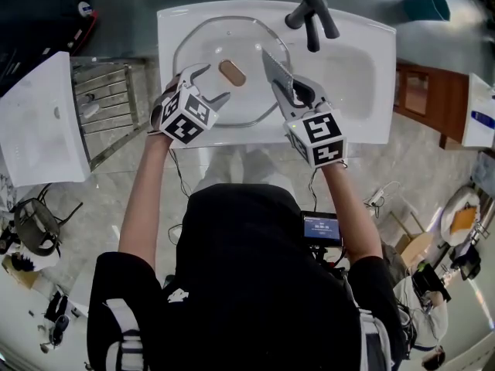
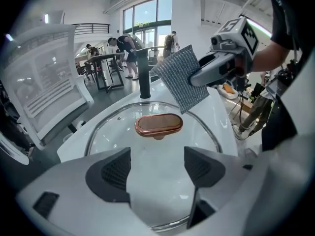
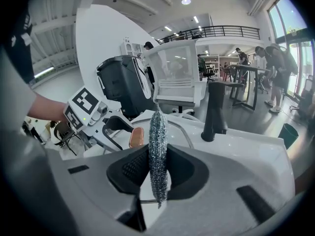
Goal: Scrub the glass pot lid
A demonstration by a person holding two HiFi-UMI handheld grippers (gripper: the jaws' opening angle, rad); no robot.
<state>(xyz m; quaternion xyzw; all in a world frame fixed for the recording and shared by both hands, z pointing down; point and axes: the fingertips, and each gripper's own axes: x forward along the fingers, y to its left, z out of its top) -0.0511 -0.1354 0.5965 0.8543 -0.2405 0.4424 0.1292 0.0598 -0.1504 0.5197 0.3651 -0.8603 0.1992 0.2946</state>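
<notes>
As right gripper view shows, cloth [image 3: 158, 151] clamped.

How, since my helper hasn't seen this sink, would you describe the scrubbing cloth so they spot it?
Find the white sink basin, where a round glass pot lid lies. Over the lid's right edge, the right gripper pinches a flat grey metallic mesh scrubbing cloth. It is the only woven, glittery sheet, unlike the smooth copper-brown oval lid handle beside it.

Glass lid [image 1: 232, 73] lies in sink [image 1: 360, 83], left of faucet [image 1: 312, 18].
</notes>
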